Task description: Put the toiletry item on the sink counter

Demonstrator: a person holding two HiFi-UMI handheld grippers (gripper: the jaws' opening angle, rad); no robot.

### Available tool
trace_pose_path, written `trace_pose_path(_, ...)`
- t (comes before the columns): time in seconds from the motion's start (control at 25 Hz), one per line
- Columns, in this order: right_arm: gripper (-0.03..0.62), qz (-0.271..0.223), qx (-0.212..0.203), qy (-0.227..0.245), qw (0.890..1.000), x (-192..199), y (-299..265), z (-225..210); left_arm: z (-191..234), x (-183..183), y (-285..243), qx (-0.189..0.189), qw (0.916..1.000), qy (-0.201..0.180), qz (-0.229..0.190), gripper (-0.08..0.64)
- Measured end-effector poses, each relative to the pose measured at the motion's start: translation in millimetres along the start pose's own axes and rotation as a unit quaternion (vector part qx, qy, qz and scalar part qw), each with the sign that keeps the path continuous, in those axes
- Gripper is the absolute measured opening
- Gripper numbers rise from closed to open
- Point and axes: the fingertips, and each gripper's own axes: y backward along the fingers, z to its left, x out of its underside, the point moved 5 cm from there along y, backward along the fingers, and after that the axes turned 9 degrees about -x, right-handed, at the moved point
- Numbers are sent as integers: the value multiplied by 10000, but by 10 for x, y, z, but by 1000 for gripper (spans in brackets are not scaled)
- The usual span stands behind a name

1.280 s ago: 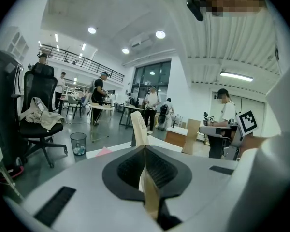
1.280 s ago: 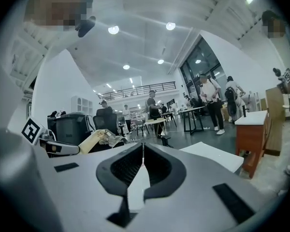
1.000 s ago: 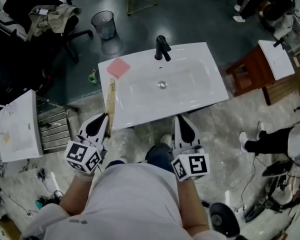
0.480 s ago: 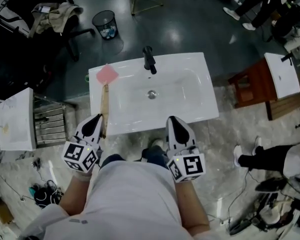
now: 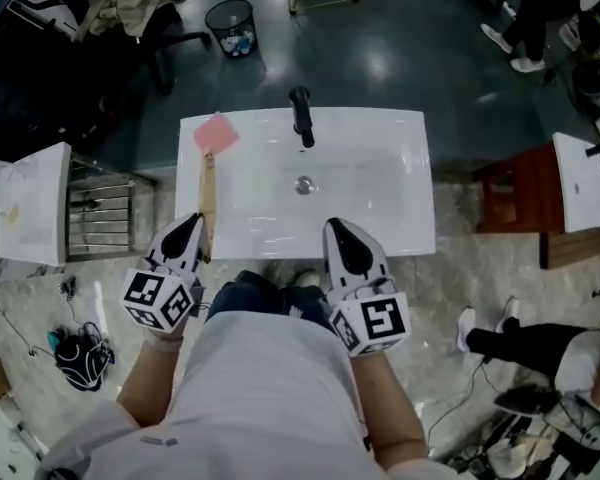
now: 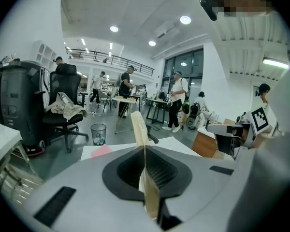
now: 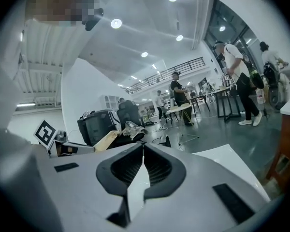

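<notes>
With the stick (image 5: 208, 193) pinched in our left gripper (image 5: 192, 226) and our right gripper (image 5: 335, 230) closed empty, we should lay it flat on the counter (image 5: 405, 133) before releasing.

White bench (image 5: 410, 218) with moulded basin, standing where the pale marbled floor (image 5: 460, 268) meets the dark floor (image 5: 400, 28). Drain (image 5: 303, 183) at basin centre. Black tap (image 5: 301, 118) on the back rim, mid-width. Pink pad (image 5: 216, 133) flat on the back-left corner. Wood stick (image 5: 207, 193) runs over the left deck, far end at the pad, near end clamped in the left tool (image 5: 195, 226). Can't tell if it touches the deck. Bin (image 5: 230, 14) on the dark floor behind, well apart.
</notes>
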Motion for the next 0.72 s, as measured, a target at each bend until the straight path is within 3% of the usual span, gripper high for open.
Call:
trace_pose_path(0.36,23,382,-591,-24,9975,56,-497,264,385,134,-60,-291,9994,113,149,20)
trace_pose_path(0.72,23,776,-696,3,9946,136,-913,561,967,389,-270,-455,9978,275,387,20)
